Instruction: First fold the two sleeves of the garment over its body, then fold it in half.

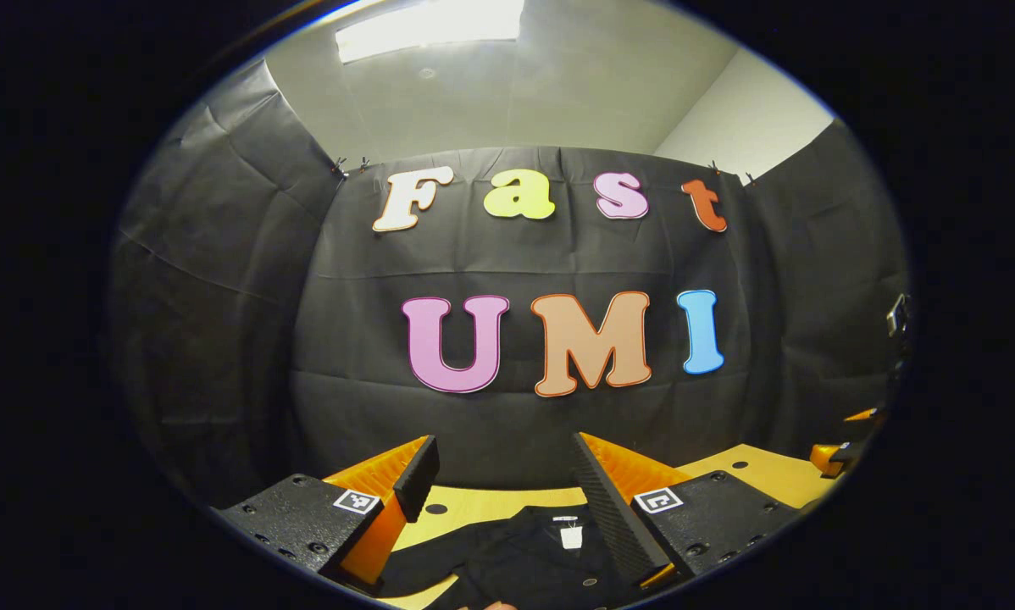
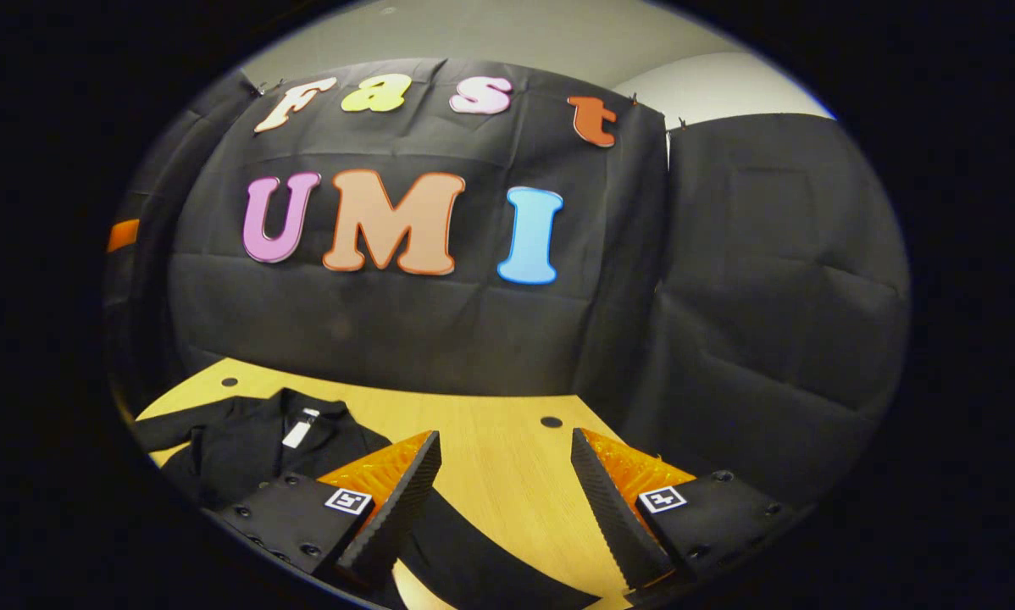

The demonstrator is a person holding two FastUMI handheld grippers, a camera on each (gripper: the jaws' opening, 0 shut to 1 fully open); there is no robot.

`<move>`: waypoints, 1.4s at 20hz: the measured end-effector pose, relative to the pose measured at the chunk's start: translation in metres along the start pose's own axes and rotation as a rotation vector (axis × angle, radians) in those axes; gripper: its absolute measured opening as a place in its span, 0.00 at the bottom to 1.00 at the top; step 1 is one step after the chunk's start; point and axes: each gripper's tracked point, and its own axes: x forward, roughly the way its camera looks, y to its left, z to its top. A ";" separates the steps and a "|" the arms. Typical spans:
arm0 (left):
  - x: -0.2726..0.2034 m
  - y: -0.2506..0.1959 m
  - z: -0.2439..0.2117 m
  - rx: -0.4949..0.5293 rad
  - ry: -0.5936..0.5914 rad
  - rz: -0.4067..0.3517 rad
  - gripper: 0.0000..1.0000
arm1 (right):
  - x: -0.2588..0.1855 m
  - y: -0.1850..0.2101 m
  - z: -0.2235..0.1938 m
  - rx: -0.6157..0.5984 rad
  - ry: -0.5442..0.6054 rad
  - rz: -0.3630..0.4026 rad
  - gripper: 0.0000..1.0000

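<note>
A black garment [image 1: 524, 555] lies flat on the light wooden table [image 1: 753, 470]. In the left gripper view its collar with a white tag [image 1: 570, 535] sits just below and between the fingers of my left gripper [image 1: 503, 449], which hovers open above it. In the right gripper view the garment [image 2: 245, 445] lies at the left with its collar tag [image 2: 300, 432] showing. One black sleeve [image 2: 490, 572] runs out under the left finger toward the bottom. My right gripper [image 2: 504, 440] is open over bare table [image 2: 507, 474], holding nothing.
The black cloth wall [image 2: 406, 330] stands close behind the table's far edge and wraps around the right side. Small round holes [image 2: 550, 421] dot the tabletop. An orange part of the other gripper [image 1: 838, 457] shows at the far right of the left gripper view.
</note>
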 end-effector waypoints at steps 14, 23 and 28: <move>0.000 -0.007 -0.015 0.001 0.039 0.033 0.92 | 0.019 -0.044 -0.176 -0.132 0.579 0.080 0.99; -0.010 0.002 -0.021 0.017 0.059 0.076 0.92 | 0.006 -0.044 -0.236 -0.157 0.841 0.135 0.99; -0.015 0.001 -0.016 0.025 0.050 0.083 0.93 | -0.009 -0.040 -0.255 -0.147 1.004 0.185 0.98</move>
